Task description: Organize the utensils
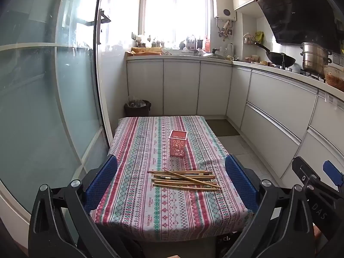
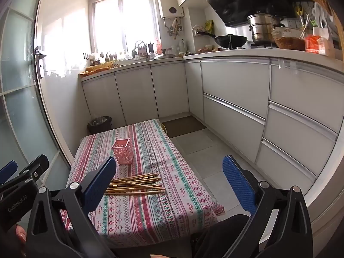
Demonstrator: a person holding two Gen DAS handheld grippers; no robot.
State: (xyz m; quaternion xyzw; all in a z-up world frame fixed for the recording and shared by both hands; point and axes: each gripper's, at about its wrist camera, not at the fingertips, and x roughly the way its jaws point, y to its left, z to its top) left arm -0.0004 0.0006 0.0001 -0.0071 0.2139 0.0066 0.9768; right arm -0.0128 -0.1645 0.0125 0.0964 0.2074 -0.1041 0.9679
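A loose pile of wooden chopsticks (image 1: pixel 185 178) lies across the small table with the striped patterned cloth (image 1: pixel 150 210). A pink perforated holder (image 1: pixel 178 143) stands upright behind the pile, toward the table's middle. My left gripper (image 1: pixel 171 181) is open and empty, held above the table's near edge, its blue pads wide on either side of the pile. My right gripper (image 2: pixel 169 182) is open and empty, to the right of the left one and over the table's right side. In the right wrist view the chopsticks (image 2: pixel 135 183) and the holder (image 2: pixel 123 151) lie left of centre.
A glass sliding door (image 1: pixel 43 107) runs along the table's left side. White kitchen cabinets (image 1: pixel 279 107) line the right and back walls, with tiled floor (image 2: pixel 204 157) between them and the table. A dark bin (image 1: pixel 137 108) stands beyond the table's far left corner.
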